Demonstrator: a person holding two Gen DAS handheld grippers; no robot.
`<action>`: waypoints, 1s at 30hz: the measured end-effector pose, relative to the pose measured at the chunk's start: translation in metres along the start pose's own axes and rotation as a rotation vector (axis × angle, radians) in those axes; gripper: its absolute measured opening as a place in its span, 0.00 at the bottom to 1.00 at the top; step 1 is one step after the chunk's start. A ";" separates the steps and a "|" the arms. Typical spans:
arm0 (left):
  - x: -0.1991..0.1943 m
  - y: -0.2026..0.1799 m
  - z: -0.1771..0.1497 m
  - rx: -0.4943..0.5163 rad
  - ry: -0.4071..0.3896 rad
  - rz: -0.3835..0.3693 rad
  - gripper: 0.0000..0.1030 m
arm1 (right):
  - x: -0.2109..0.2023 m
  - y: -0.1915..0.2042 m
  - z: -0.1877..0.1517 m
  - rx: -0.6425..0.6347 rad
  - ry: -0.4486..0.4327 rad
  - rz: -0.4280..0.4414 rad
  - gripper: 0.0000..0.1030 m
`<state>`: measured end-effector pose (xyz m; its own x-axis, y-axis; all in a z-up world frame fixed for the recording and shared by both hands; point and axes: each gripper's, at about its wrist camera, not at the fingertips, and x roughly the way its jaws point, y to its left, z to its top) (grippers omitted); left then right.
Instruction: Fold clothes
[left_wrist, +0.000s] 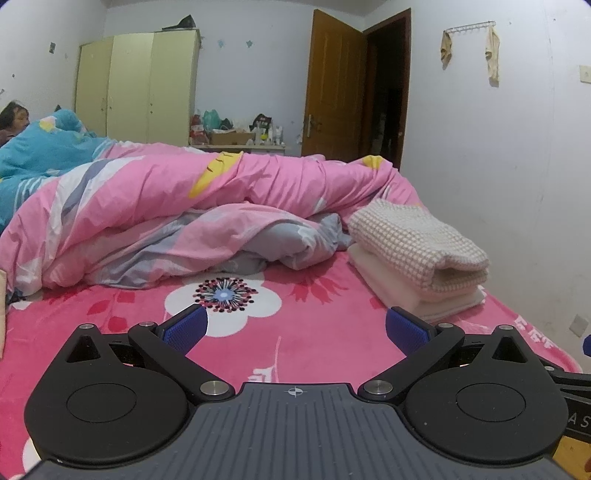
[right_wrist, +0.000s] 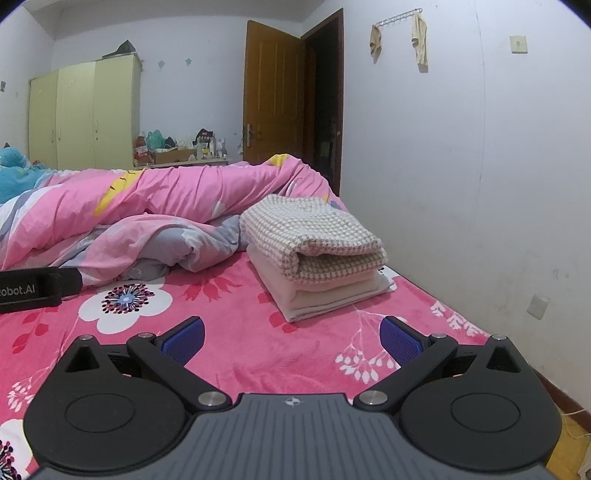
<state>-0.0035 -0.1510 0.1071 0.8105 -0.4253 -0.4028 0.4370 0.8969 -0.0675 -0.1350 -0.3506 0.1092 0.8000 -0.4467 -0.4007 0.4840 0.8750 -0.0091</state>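
A folded checked beige-and-white garment (left_wrist: 413, 240) (right_wrist: 310, 229) lies on top of a folded cream cloth (left_wrist: 421, 295) (right_wrist: 325, 291), stacked near the right edge of the pink flowered bed sheet (left_wrist: 295, 343) (right_wrist: 258, 332). My left gripper (left_wrist: 295, 326) hovers open over the sheet, left of and nearer than the stack, with nothing between its blue pads (left_wrist: 186, 328). My right gripper (right_wrist: 291, 338) is open too, just in front of the stack, holding nothing. The side of the left gripper body (right_wrist: 33, 288) shows at the left edge of the right wrist view.
A crumpled pink quilt (left_wrist: 166, 206) (right_wrist: 129, 206) fills the bed's far side. A person (left_wrist: 14, 120) lies under a blue quilt (left_wrist: 40, 151) at far left. White wall (right_wrist: 480, 184) borders the bed on the right. Behind stand a wardrobe (left_wrist: 136, 85) and an open wooden door (left_wrist: 336, 85).
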 end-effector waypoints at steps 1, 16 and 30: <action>0.000 0.000 0.000 0.001 0.001 -0.002 1.00 | 0.000 0.000 0.000 0.001 0.000 -0.002 1.00; -0.002 -0.006 -0.001 0.009 0.003 -0.011 1.00 | 0.001 -0.006 0.001 0.003 0.002 -0.011 1.00; 0.000 -0.015 -0.005 0.004 0.021 -0.038 1.00 | 0.003 -0.010 0.003 -0.003 0.002 -0.032 1.00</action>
<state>-0.0122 -0.1633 0.1034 0.7850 -0.4562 -0.4191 0.4688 0.8797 -0.0795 -0.1363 -0.3611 0.1109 0.7837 -0.4737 -0.4016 0.5080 0.8610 -0.0243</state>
